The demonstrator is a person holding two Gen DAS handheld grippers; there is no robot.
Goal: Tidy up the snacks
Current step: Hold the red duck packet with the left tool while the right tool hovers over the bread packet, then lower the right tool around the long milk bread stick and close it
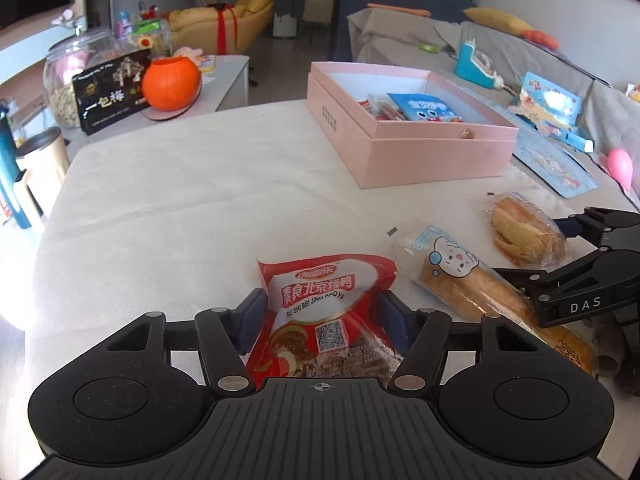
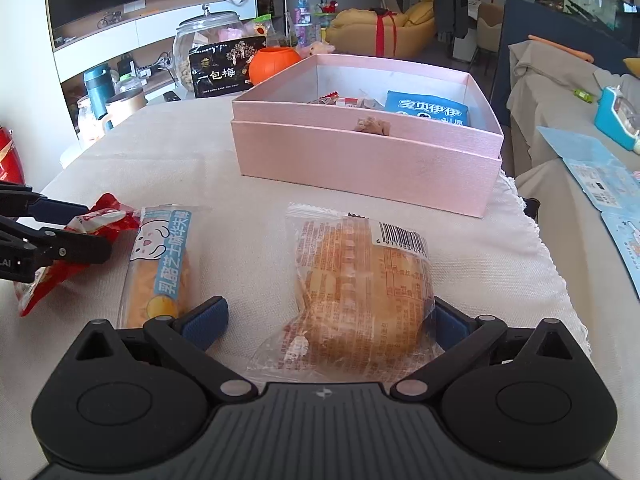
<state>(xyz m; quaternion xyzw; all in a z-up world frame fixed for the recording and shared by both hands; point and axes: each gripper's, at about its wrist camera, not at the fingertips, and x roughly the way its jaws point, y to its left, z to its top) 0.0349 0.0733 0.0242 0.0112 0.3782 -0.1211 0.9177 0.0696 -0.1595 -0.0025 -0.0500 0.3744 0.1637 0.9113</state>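
Note:
A red snack packet (image 1: pixel 320 312) lies between the fingers of my left gripper (image 1: pixel 320 320), which closes on it; it also shows in the right wrist view (image 2: pixel 72 240). A clear-wrapped bread bun (image 2: pixel 360 288) lies on the table between the open fingers of my right gripper (image 2: pixel 328 320); the right pad touches the wrapper, the left pad stands apart. A long bread stick in a blue-and-white wrapper (image 2: pixel 158 264) lies between the two snacks. The open pink box (image 2: pixel 360 152) holds a blue packet (image 2: pixel 426 110) and small snacks.
The table has a white cloth (image 1: pixel 180 200). A side table at the back left holds an orange pumpkin pot (image 1: pixel 170 82), a black packet (image 1: pixel 110 92) and a glass jar (image 1: pixel 68 76). A grey-covered sofa (image 1: pixel 500 60) with toys stands on the right.

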